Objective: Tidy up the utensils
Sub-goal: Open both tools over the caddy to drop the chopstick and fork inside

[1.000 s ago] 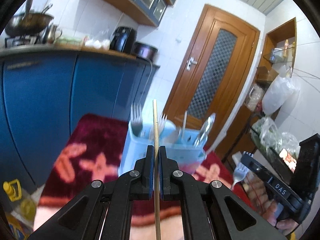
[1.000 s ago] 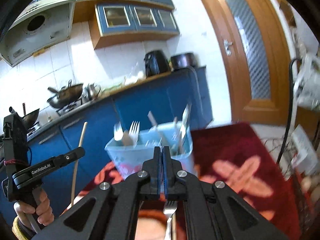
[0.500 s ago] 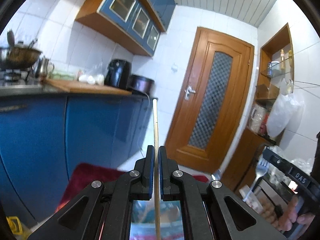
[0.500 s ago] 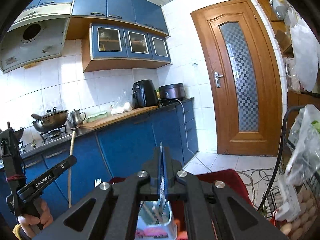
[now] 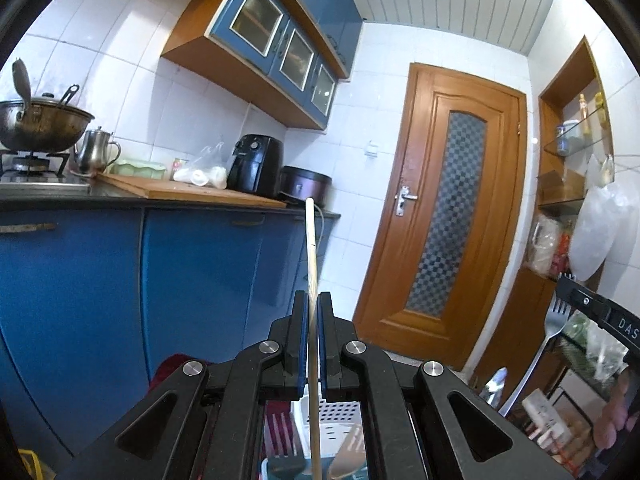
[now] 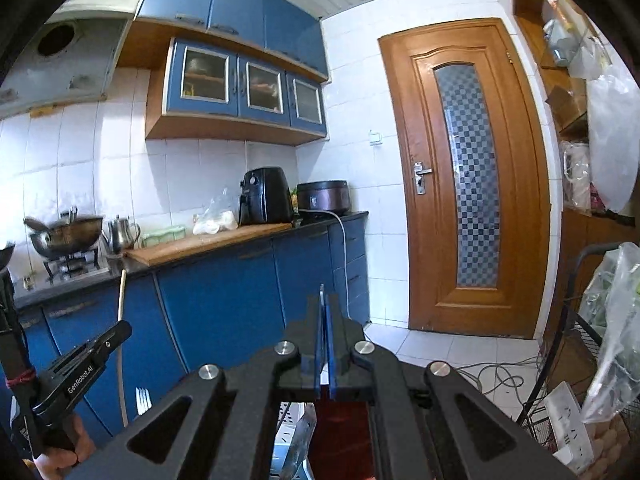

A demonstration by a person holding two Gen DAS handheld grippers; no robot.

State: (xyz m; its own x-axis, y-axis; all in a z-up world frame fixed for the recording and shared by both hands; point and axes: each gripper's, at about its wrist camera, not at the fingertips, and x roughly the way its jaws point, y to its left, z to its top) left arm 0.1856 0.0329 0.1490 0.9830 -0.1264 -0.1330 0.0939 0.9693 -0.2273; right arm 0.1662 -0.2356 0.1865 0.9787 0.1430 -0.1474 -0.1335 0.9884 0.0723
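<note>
My left gripper (image 5: 313,306) is shut on a wooden chopstick (image 5: 311,264) that stands upright, its tip near counter height. The same gripper (image 6: 114,334) and chopstick (image 6: 122,300) show at the left of the right wrist view. My right gripper (image 6: 323,304) is shut on a metal fork, seen edge-on between the jaws; the fork's tines (image 5: 557,316) show in the left wrist view beside that gripper (image 5: 576,292). The perforated white utensil basket (image 5: 340,416) lies below both grippers, mostly hidden; fork tines (image 6: 143,400) and a spoon (image 5: 494,388) stick up from it.
Blue kitchen cabinets (image 5: 192,280) with a counter holding a wok (image 5: 40,124), kettle and air fryer (image 5: 256,166) stand to the left. A wooden door (image 6: 468,176) is ahead. A wire rack with bags (image 6: 600,320) stands at right. A red patterned mat (image 6: 344,440) lies below.
Both grippers have lifted and tilted upward with their utensils. The basket has dropped from the middle of both views to the bottom edge.
</note>
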